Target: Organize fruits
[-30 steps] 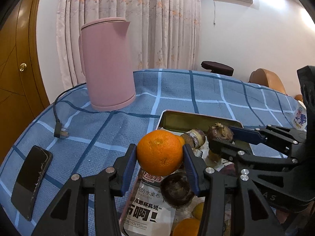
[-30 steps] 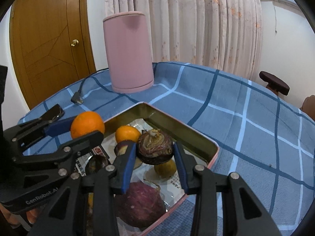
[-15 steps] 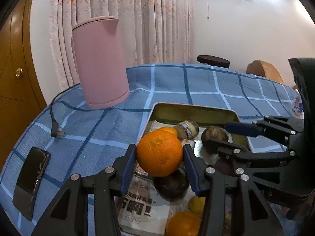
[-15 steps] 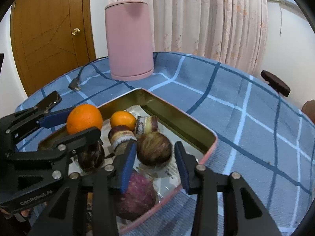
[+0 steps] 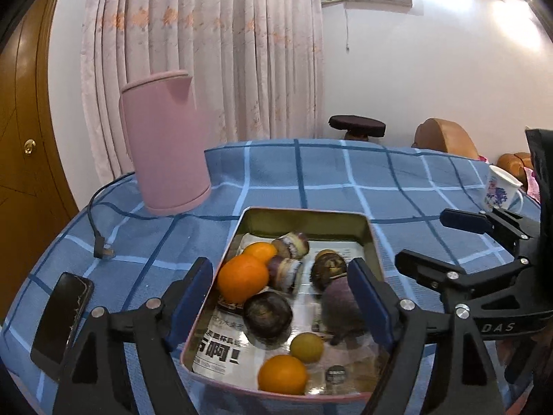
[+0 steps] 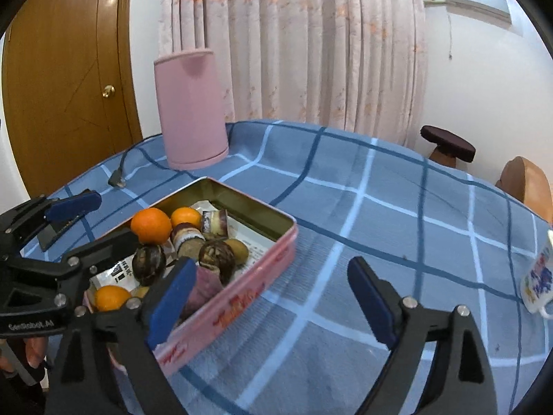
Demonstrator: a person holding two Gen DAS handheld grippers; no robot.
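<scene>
**Operator:** Currently, what is the jaw status of each unit?

**Technician:** Left gripper [image 5: 280, 297]: the jaws have just been opening and now stand wide apart, gripping nothing. The large orange [image 5: 242, 278] lies free in the tin tray [image 5: 304, 215], between the pads in the left wrist view but touched by neither. Right gripper [image 6: 273, 299]: the jaws have also just been opening and stand wide, empty, over the checked tablecloth [image 6: 380, 207] at the 3 o'clock side of the tray. The brown round fruit [image 6: 217, 255] rests in the tray beside the cut purple pieces.

**Operator:** What could go wrong from here?

**Technician:** Three hazards, as a judgement:
1. The large orange sits against the smaller orange [image 5: 260, 251] at the tray's 10 o'clock region. A pad that clips it on withdrawal may roll it into its neighbours.
2. The right gripper's inner pad stands just beside the pink tray wall [image 6: 242, 294]. A sideways move toward 9 o'clock may catch the rim and shift or tip the tray.
3. The two grippers work close together; crossing paths may cause a collision.

**Operator:** Other objects at risk?

**Technician:** The pink kettle [image 5: 164, 145] at 11 o'clock and the phone [image 5: 62, 318] at 8 o'clock stand well apart. The floral cup [image 6: 539, 276] at 3 o'clock lies near the right unit's outward sweep.
</scene>
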